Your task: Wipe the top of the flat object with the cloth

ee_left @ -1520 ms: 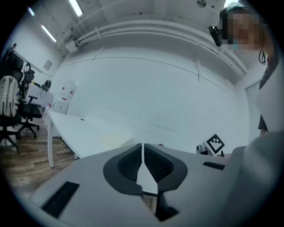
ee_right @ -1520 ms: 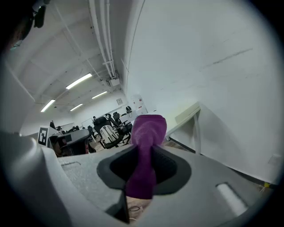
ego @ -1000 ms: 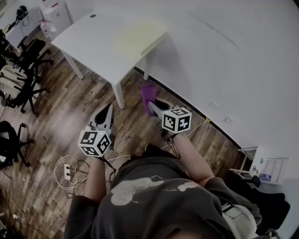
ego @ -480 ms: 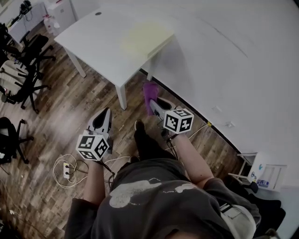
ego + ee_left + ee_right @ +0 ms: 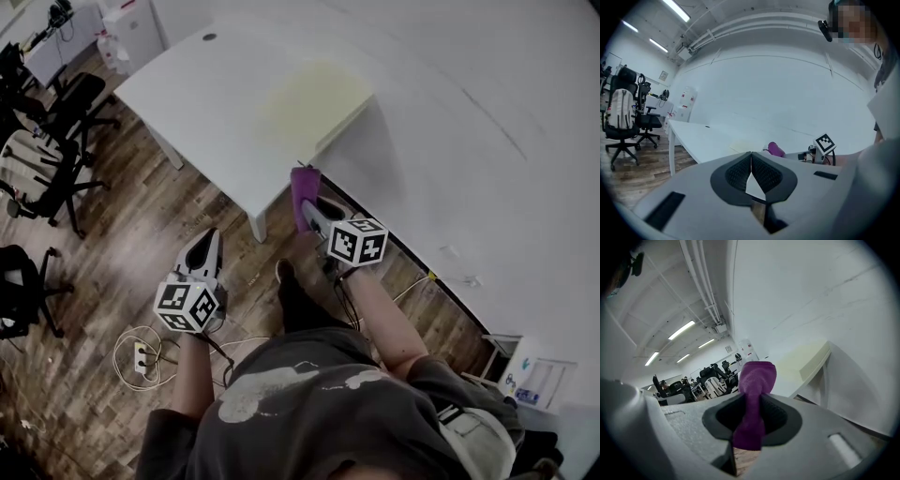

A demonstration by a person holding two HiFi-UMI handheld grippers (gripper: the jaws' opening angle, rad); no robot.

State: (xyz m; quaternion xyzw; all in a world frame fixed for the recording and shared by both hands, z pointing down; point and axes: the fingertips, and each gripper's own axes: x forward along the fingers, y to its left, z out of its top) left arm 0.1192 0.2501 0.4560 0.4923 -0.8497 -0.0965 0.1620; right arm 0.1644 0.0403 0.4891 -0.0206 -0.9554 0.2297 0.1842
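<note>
Looking down from the head view, a person is standing on a wooden floor (image 5: 122, 234), holding 2 grippers out toward the near corner of a white table (image 5: 202, 94). The flat object (image 5: 314, 98), a pale yellow sheet, is lying on the tabletop and reaching the table's edge on the wall side.

The right gripper (image 5: 307, 208) is pointing at that corner. Its own view is showing what the head view cannot: both jaws are clamped on a purple cloth (image 5: 754, 394), which is standing up past the tips in a folded bunch. The cloth is near the table's near edge, apart from the flat object.

The left gripper (image 5: 208, 242) is hovering lower left, over bare floor. Its view is showing the 2 pads pressed together at the tips, nothing between them.

A white wall (image 5: 487, 122) is running close behind the table. Office chairs (image 5: 56, 112) are standing well apart to the left, leaving open floor along that side. A power strip (image 5: 139, 354) with cables is lying beside the person's left arm.
</note>
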